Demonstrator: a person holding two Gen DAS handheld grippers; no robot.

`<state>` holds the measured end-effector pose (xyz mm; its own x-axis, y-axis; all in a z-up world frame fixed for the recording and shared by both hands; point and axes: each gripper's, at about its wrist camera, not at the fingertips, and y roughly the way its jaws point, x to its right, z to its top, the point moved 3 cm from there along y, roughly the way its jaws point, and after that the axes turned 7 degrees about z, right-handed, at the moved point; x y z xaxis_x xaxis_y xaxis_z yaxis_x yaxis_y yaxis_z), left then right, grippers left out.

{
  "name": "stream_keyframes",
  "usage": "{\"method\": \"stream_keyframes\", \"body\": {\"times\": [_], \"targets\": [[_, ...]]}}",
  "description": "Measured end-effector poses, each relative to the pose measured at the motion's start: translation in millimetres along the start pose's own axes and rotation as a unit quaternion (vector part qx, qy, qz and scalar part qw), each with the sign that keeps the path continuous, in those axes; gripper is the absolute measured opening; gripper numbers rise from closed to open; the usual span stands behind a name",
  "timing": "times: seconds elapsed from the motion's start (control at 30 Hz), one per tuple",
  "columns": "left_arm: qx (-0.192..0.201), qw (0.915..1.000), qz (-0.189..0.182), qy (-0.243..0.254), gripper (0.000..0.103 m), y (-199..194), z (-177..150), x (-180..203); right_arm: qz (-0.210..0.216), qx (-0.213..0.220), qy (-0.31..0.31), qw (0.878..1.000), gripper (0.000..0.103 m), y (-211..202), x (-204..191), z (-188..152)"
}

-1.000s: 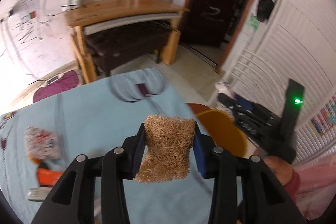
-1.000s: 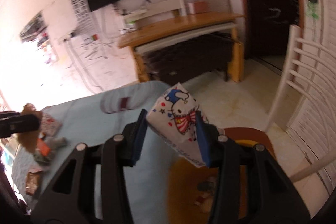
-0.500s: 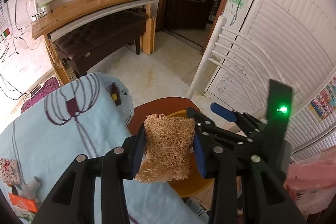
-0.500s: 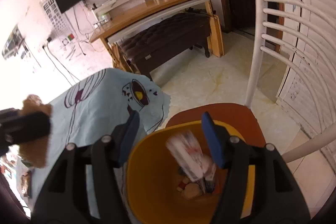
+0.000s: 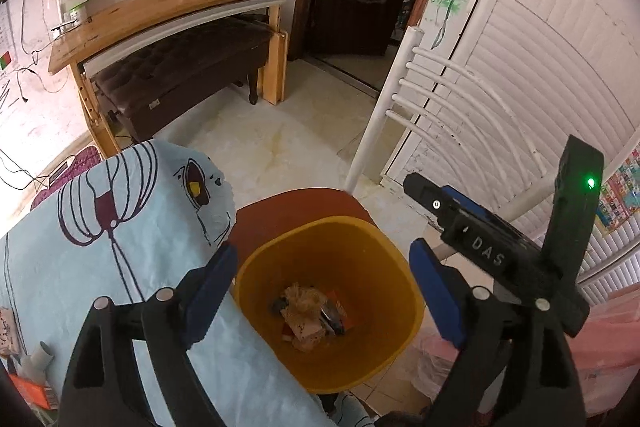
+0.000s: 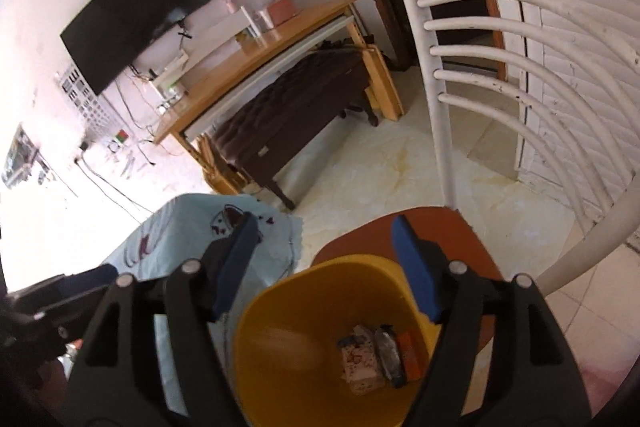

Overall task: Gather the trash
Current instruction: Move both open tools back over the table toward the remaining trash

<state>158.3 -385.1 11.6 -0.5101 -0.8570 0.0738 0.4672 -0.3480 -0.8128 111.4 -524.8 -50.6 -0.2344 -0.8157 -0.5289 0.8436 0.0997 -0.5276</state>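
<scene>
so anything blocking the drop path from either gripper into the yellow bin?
Nothing visible. The left gripper and right gripper both hang over the open yellow bin, jaws opening with nothing between them. The bin has no lid, and trash already lies at its bottom. The tablecloth sits beside the rim, not over it.

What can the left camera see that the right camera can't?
Only the left view shows more trash on the table, and the right gripper from the side.

Only the right view shows the TV and a blurred brown thing in the bin.

Both show the yellow bin on the chair, trash in it, the blue cloth and the desk. Both grippers' jaws are opening, with nothing between them.
</scene>
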Motion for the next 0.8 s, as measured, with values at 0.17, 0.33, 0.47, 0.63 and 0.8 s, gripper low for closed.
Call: {"method": "stream_keyframes", "body": {"times": [0.17,0.33,0.47,0.63,0.8], "targets": [[0.021,0.9994,-0.002,-0.028,0.084,-19.4,-22.1,-18.2,0.019,0.001,-0.031,0.999,0.069,-1.4,-28.2,-2.3],[0.045,0.9982,0.013,-0.037,0.091,-46.1,-52.2,-49.7,0.037,0.003,-0.071,0.997,0.077,-3.4,-66.6,-10.5],[0.07,0.9946,0.051,-0.058,0.094,-69.3,-69.0,-95.1,0.056,-0.004,-0.105,0.993,0.084,-2.4,-100.8,-22.9],[0.087,0.9846,0.1,-0.115,0.096,-94.7,-88.4,-170.7,0.072,-0.027,-0.154,0.985,0.085,8.4,-142.6,-47.3],[0.085,0.9735,0.128,-0.169,0.096,-108.0,-106.4,-236.6,0.085,-0.054,-0.188,0.977,0.09,19.6,-172.2,-71.5]]}}
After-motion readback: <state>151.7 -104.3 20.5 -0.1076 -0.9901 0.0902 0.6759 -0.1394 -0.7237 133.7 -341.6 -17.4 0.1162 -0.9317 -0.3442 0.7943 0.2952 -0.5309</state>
